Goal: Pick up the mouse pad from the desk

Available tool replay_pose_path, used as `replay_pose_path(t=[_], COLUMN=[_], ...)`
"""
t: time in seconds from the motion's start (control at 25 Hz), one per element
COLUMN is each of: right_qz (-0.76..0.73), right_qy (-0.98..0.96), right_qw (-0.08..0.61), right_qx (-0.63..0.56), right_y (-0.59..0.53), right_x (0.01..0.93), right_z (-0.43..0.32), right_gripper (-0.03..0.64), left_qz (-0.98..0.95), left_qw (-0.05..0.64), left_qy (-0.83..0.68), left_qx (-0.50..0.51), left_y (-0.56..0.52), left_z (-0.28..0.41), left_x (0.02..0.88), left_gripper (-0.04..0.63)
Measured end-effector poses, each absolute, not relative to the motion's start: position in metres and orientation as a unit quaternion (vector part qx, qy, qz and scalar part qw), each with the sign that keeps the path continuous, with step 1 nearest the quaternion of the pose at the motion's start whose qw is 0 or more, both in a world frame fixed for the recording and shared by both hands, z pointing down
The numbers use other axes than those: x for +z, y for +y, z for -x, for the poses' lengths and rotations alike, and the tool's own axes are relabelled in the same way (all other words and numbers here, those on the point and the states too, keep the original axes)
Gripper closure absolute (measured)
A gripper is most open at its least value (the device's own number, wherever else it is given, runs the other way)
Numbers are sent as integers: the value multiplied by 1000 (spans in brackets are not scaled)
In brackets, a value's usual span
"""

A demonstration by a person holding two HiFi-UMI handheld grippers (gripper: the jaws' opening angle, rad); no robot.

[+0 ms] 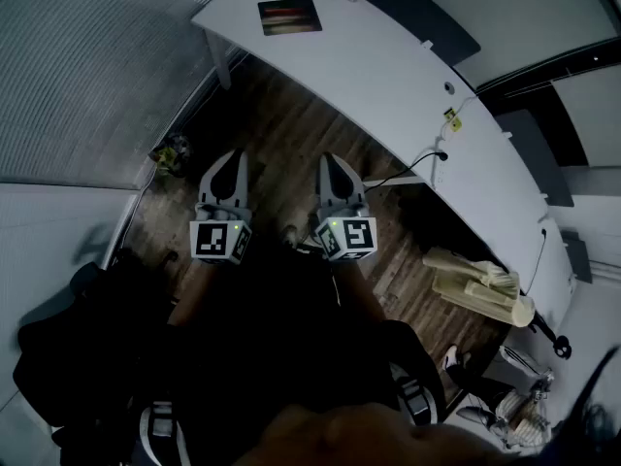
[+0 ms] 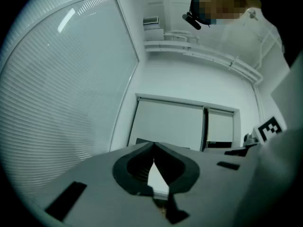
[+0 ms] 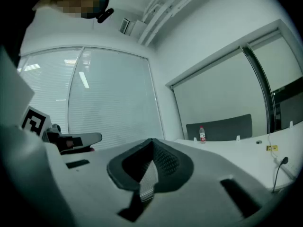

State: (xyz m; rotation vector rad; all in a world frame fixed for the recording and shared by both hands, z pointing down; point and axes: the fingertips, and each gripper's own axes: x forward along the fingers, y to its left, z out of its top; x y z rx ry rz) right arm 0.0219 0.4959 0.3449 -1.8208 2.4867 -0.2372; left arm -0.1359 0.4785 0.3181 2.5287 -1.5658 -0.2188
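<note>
Head view is showing me holding my left gripper [image 1: 233,155] and right gripper [image 1: 333,160] side by side, both clenched empty. The mouse pad [image 1: 289,16] is lying well apart from them on the white desk [image 1: 388,76].
</note>
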Motion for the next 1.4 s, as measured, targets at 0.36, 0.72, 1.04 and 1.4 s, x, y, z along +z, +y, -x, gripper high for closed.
replay_pose_path(t=[0.36,0.72,1.04,1.4], right_qz=[593,607,623,628], right_qy=[799,790,778,774], right_qw=[41,33,25,31], right_qx=[-85,-81,-77,-74], right_y=[497,487,476,461], right_x=[344,350,358,359], right_z=[-12,14,46,56], right_gripper=[617,617,617,617], left_qz=[-849,-858,-867,-871], left_qw=[71,77,100,104], left_qy=[-517,-502,-482,-474], left_qx=[-76,-73,-72,-75], left_y=[474,464,453,437], left_z=[150,178,206,211], left_x=[318,322,347,357], left_gripper=[591,591,591,591])
